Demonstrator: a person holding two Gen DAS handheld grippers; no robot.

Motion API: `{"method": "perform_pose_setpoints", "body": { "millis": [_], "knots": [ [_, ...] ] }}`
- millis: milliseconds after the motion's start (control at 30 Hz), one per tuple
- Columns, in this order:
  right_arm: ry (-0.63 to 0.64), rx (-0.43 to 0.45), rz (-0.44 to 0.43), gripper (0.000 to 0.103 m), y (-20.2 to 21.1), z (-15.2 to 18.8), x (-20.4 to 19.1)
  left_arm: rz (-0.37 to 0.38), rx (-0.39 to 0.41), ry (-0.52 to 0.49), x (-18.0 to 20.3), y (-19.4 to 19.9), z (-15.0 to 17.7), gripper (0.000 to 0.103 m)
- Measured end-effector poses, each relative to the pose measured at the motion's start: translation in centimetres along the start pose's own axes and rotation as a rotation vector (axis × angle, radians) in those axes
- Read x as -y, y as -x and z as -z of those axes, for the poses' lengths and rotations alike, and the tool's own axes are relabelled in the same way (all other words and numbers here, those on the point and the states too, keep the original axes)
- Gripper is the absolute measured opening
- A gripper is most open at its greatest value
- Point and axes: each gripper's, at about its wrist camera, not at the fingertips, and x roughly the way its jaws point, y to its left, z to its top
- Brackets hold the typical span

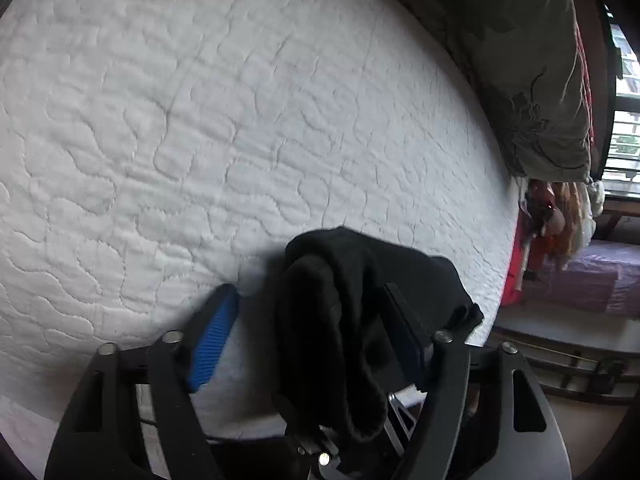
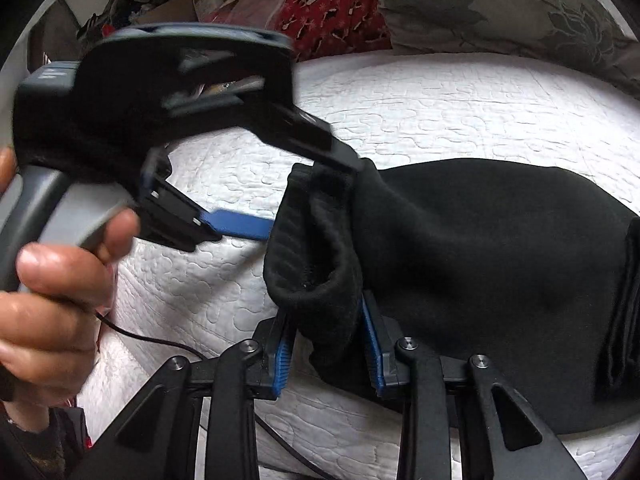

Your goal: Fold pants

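Black pants (image 2: 480, 240) lie bunched on a white quilted mattress (image 2: 440, 100). My right gripper (image 2: 326, 312) is shut on a ribbed, rolled edge of the pants, and the cloth fills the gap between its blue pads. In the right wrist view my left gripper (image 2: 310, 196) reaches in from the left, held by a person's hand (image 2: 52, 280). Its upper finger touches the same edge and its lower blue finger stops short of it. In the left wrist view the pants (image 1: 340, 272) hang between the jaws of the left gripper (image 1: 310, 292), against the right finger. The left blue pad (image 1: 216, 340) stands clear of the cloth.
A grey floral pillow (image 2: 520, 8) and red patterned cloth (image 2: 328, 12) lie along the mattress's far side. The mattress (image 1: 200, 120) ends at the right, with a purple-covered bench (image 1: 600, 276) and floor beyond. A thin cable (image 2: 160, 340) trails across the bed.
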Motion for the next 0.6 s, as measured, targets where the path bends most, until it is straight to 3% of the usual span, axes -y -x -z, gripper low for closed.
{"method": "perform_pose_setpoints", "body": {
  "millis": [33,167,400,600],
  "knots": [
    [-0.005,-0.001,-0.004,0.031,-0.1,0.0,0.1,0.022,-0.008,0.003,0.1,-0.2,0.1,0.034],
    [-0.02,-0.004,-0.015,0.031,0.0,0.0,0.5,0.061,-0.002,0.069,-0.3,0.1,0.3,0.023],
    [-0.075,-0.011,-0.058,0.031,2.1,-0.8,1.7,0.183,0.036,0.119,0.2,3.2,2.2,0.02],
    [-0.095,0.054,-0.101,0.031,6.3,-0.7,3.3,0.22,0.045,0.091,4.7,3.5,4.0,0.02]
  ]
}}
